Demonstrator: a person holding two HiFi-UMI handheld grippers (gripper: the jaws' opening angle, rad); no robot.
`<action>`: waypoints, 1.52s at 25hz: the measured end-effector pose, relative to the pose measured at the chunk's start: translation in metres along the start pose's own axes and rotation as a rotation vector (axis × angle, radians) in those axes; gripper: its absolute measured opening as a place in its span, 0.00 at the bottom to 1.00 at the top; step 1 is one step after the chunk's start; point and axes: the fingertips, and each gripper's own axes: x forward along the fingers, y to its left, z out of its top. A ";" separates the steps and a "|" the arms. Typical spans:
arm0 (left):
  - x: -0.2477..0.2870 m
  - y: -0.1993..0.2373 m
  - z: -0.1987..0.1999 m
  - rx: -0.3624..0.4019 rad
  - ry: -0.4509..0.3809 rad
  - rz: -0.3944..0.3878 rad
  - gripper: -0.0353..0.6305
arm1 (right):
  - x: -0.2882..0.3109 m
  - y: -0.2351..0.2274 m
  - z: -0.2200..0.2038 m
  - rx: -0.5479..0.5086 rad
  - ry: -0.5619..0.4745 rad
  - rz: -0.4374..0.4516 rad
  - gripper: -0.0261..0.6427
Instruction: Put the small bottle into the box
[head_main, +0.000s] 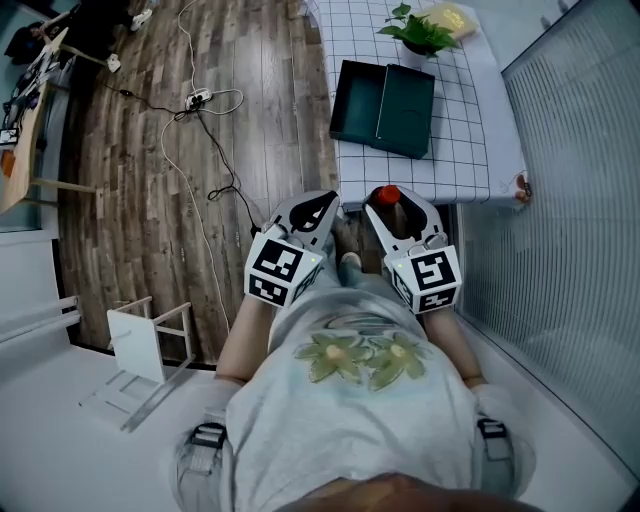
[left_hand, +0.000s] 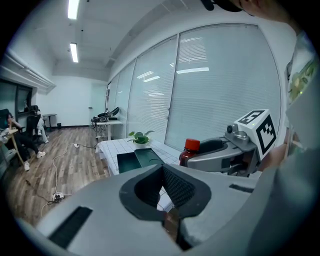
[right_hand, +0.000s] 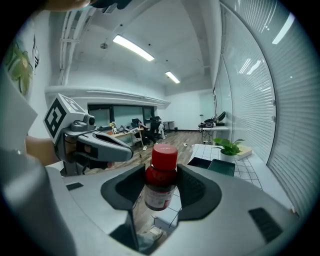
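Note:
The small brown bottle (head_main: 387, 195) with a red cap (right_hand: 164, 155) stands upright between the pads of my right gripper (head_main: 395, 203), which is shut on it below the cap and held close to my body. Beside it, my left gripper (head_main: 317, 207) is shut with nothing in it; its pads (left_hand: 175, 186) meet. The box (head_main: 383, 107) is dark green and lies open, lid beside the base, on the checked table ahead. Both gripper views show the box (left_hand: 136, 160) (right_hand: 215, 166) well beyond the jaws. From the left gripper view, the bottle (left_hand: 188, 151) shows in the right gripper (left_hand: 220, 152).
A potted plant (head_main: 420, 30) and a yellow item (head_main: 447, 17) sit at the far end of the checked table (head_main: 480, 150). Blinds over glass run along the right. Cables and a power strip (head_main: 198, 98) lie on the wood floor; a white stool (head_main: 150, 340) stands at left.

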 end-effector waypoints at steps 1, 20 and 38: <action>0.003 0.005 0.003 0.000 -0.001 -0.004 0.06 | 0.005 -0.003 0.003 0.002 -0.002 -0.005 0.33; 0.049 0.079 0.039 -0.019 0.002 -0.016 0.06 | 0.082 -0.056 0.057 -0.015 -0.018 -0.026 0.33; 0.064 0.121 0.052 -0.025 0.015 -0.037 0.06 | 0.132 -0.079 0.079 -0.009 -0.013 -0.056 0.33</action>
